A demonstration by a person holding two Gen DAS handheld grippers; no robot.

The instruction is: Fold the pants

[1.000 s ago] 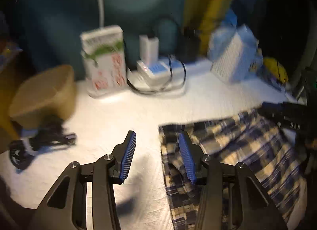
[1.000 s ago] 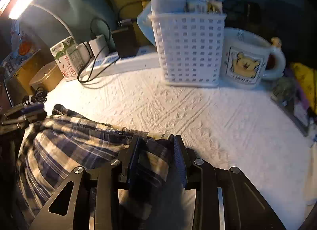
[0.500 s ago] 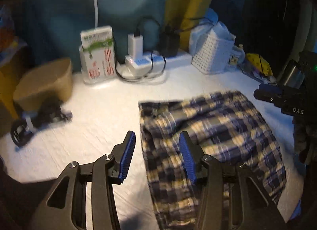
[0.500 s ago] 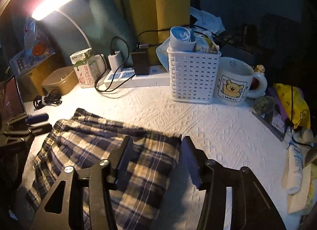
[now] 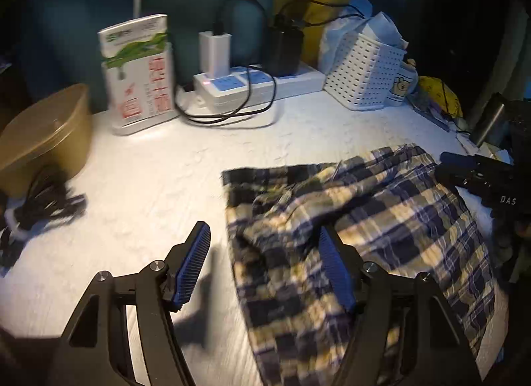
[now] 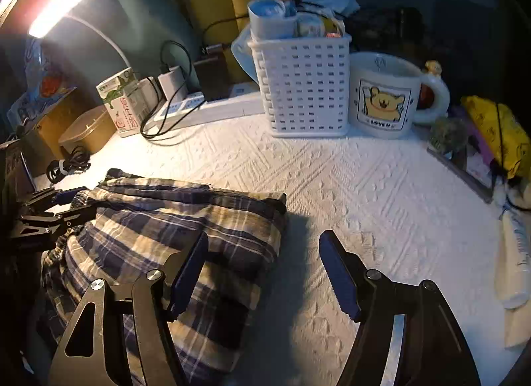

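Note:
The blue and cream plaid pants (image 5: 381, 213) lie as a folded bundle on the white textured cloth (image 5: 159, 180). My left gripper (image 5: 264, 236) hovers over the bundle's left edge with its jaws opening. The blue pads (image 5: 195, 263) stand clear of the fabric between them. In the right wrist view the pants (image 6: 186, 216) fill the lower left. My right gripper (image 6: 264, 240) straddles their right edge, jaws opening, nothing pressed between them. Each gripper shows in the other's view: the right gripper (image 5: 471, 173) at the far right, the left gripper (image 6: 56, 206) at the far left.
Along the back stand a milk carton (image 5: 139, 73), a power strip (image 5: 252, 87) with chargers, a white basket (image 6: 302, 87) and a bear mug (image 6: 385, 97). A brown container (image 5: 43, 133) and a cable bundle (image 5: 43, 206) sit at the left. A lamp (image 6: 59, 7) shines above.
The right gripper let go of the pants' edge and its jaws spread wide. The left jaws widened too and sank toward the cloth. The pants now lie flat and folded.

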